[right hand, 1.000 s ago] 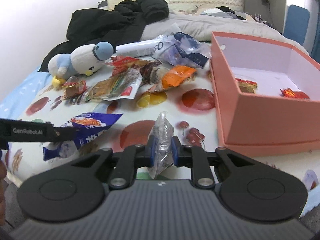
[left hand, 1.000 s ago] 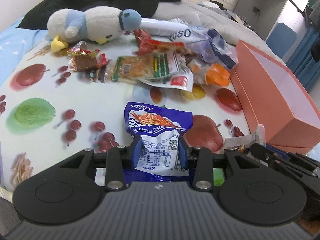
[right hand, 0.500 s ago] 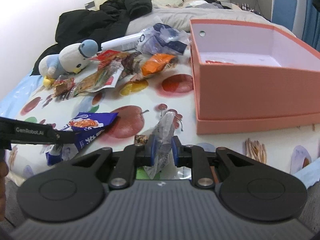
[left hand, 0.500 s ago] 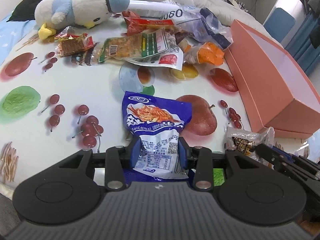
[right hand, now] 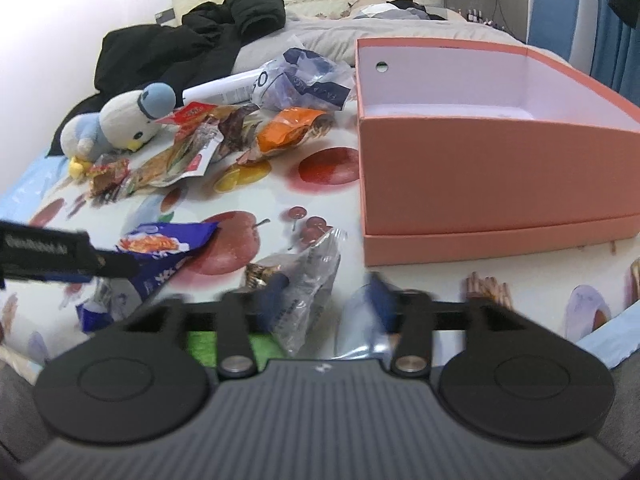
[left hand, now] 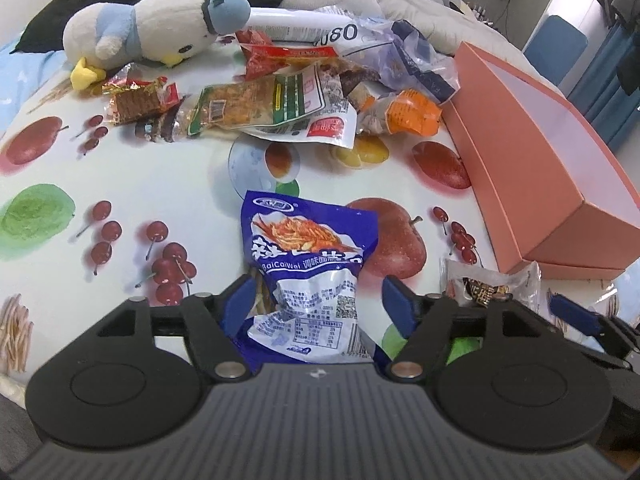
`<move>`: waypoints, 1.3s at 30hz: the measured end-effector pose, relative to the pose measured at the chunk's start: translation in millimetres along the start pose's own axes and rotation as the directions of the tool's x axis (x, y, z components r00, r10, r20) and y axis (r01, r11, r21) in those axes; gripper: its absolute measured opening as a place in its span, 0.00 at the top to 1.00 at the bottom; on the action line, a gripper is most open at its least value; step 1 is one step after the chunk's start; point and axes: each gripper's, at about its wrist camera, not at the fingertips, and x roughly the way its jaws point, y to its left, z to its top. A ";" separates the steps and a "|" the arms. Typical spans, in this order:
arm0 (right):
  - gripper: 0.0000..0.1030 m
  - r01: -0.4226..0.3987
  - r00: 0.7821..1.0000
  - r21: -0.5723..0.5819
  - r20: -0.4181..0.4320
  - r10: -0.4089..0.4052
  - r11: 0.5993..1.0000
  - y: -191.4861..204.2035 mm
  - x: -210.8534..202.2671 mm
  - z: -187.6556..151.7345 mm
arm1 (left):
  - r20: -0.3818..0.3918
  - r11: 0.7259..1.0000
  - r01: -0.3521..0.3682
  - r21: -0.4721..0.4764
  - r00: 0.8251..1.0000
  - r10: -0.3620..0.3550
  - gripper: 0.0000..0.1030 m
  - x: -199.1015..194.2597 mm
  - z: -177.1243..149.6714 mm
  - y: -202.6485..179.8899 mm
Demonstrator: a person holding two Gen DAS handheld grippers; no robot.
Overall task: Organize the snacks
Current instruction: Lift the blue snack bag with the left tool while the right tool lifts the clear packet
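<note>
My left gripper (left hand: 318, 300) is open, its jaws spread either side of a blue and white snack bag (left hand: 308, 272) that lies on the fruit-print cloth (left hand: 160, 184). My right gripper (right hand: 326, 300) is open too, blurred, with a clear-wrapped snack (right hand: 308, 276) lying between its jaws on the cloth. That snack also shows in the left wrist view (left hand: 488, 286). The blue bag shows in the right wrist view (right hand: 164, 252), with the left gripper's finger in front of it. A pink open box (right hand: 492, 172) stands to the right.
A heap of snack packets (left hand: 288, 100) lies farther back, with an orange packet (left hand: 412, 112) and a clear plastic bag (left hand: 400, 48). A plush penguin (left hand: 152, 32) lies at the back left. Black clothing (right hand: 192, 44) and bedding sit behind.
Both grippers have opened and let go of their snacks, which now lie on the cloth. Both grippers dropped lower toward the cloth beforehand.
</note>
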 end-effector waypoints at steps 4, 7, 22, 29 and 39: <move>0.26 0.021 0.999 -0.099 0.030 -0.018 0.995 4.8 -3.0 -2.4 | 0.004 1.000 -0.006 0.001 1.000 0.006 0.26 -1.6 -0.1 2.9; 0.26 0.011 0.999 -0.150 0.045 -0.004 0.989 8.3 -4.7 -1.1 | 0.000 1.000 -0.012 0.010 1.000 0.012 0.26 -0.3 -1.0 6.2; 0.27 -0.047 0.997 -0.682 0.015 0.078 0.730 56.8 6.5 -4.2 | -0.038 0.995 0.019 0.096 0.999 -0.015 0.26 13.6 -1.5 -0.8; 0.35 -0.083 0.996 -0.782 -0.057 0.062 0.618 62.5 30.1 -7.4 | -0.057 0.994 0.019 0.107 0.998 -0.013 0.27 21.9 -2.9 -1.5; 0.48 -0.169 0.982 -0.575 -0.165 0.089 0.801 31.3 48.0 12.1 | -0.073 0.989 0.007 0.147 0.997 0.004 0.45 34.3 -6.2 -8.5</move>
